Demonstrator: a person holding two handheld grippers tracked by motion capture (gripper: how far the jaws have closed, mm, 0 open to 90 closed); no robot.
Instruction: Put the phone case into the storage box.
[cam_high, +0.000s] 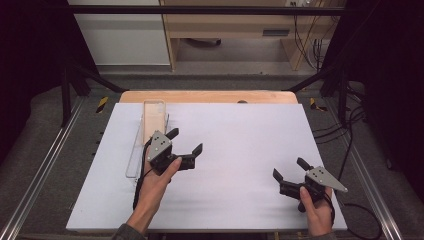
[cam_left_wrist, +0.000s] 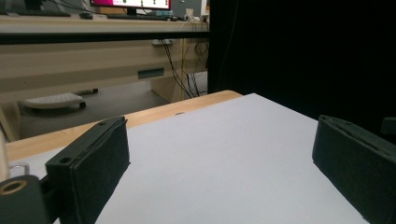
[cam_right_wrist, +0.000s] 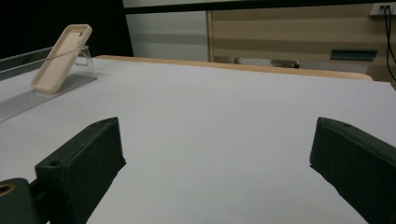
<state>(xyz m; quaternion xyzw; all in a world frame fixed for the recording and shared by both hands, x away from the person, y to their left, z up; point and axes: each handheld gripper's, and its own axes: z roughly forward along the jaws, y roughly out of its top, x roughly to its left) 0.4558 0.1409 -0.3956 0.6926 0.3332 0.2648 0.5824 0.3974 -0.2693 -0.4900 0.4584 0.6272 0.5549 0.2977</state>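
high view: my left gripper (cam_high: 187, 141) and right gripper (cam_high: 289, 170), fingers apart, empty. phone case (cam_high: 153, 120) leaning in clear stand (cam_high: 135, 150), just beyond left fingers; i judge grasp not begun.

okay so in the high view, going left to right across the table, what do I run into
Clear stand with the beige phone case leaning on it → left hand-held gripper, jaws apart → bare white tabletop → right hand-held gripper, jaws apart.

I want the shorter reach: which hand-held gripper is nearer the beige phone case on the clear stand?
The left hand-held gripper, right beside the phone case; the right hand-held gripper is across the table.
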